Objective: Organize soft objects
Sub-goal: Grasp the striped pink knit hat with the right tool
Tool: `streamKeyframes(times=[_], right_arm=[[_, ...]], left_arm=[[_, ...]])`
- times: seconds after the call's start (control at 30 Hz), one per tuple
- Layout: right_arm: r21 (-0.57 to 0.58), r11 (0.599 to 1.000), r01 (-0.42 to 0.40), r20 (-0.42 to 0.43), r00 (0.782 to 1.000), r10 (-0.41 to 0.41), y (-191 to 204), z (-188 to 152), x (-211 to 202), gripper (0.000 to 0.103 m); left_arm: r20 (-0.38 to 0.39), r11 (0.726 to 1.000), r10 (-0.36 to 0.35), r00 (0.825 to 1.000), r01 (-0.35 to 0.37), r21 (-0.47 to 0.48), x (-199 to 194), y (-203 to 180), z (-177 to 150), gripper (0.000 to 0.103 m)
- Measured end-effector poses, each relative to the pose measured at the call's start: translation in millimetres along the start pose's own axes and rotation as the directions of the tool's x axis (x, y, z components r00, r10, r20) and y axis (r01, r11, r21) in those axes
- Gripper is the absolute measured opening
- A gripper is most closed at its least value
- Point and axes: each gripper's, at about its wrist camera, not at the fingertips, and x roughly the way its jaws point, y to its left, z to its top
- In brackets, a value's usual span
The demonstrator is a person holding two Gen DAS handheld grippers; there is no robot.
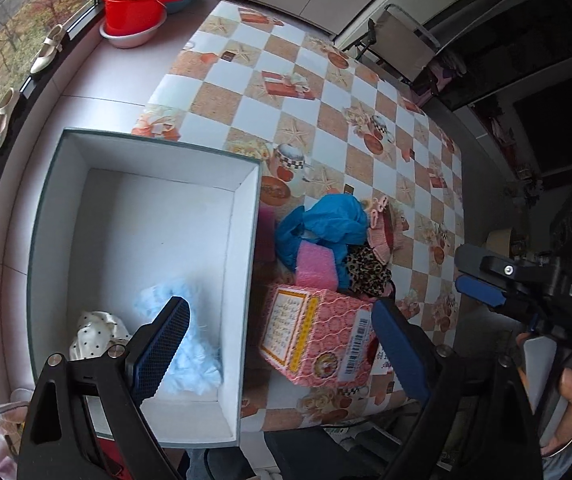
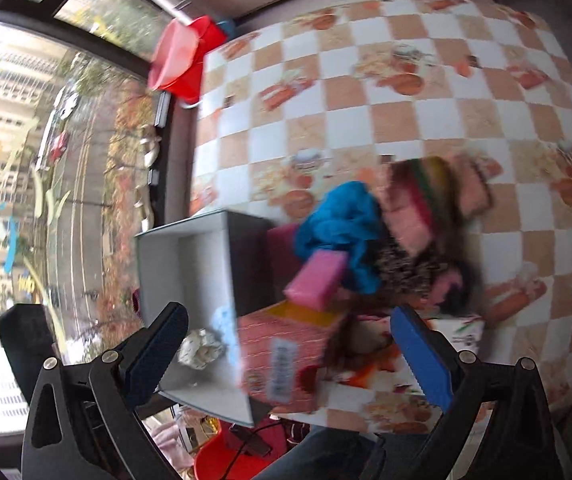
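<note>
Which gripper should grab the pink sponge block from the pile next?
Probably the right gripper: open and empty, with the pink sponge block just ahead between its fingers. The left gripper, also open, straddles the white box wall.

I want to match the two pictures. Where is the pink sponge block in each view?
Left wrist: pink sponge block, centre, under the blue cloth.
Right wrist, centre, lower-left of the blue cloth.
Shared landmark: white box, left of it.

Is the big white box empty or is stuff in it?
Not empty. The white box holds a fluffy light-blue item and a white dotted cloth in one corner; the rest is bare.
</note>
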Motion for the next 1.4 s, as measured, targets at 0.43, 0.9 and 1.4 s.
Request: streamKeyframes(times=[0.43, 0.9, 1.4], right_arm=[[0.016, 0.99, 0.142, -0.105, 0.985, -0.14, -106, 46, 72, 0.102], [0.057, 0.975, 0.216, -0.13, 0.97, -0.207, -179, 87, 111, 0.102], [0.368, 0.926, 0.081, 0.045, 0.994, -0.104, -312, 88, 44, 0.102]], left_arm=[[-0.123, 0.955, 0.272, 0.954, -0.252, 0.159, 79, -83, 50, 0.094], [-0.296, 0.78, 0.606, 0.739, -0.477, 0.405, 201, -121, 74, 0.094], [-0.417, 0.842, 0.539, 0.731, -0.48, 0.246, 244, -103, 108, 0.094]])
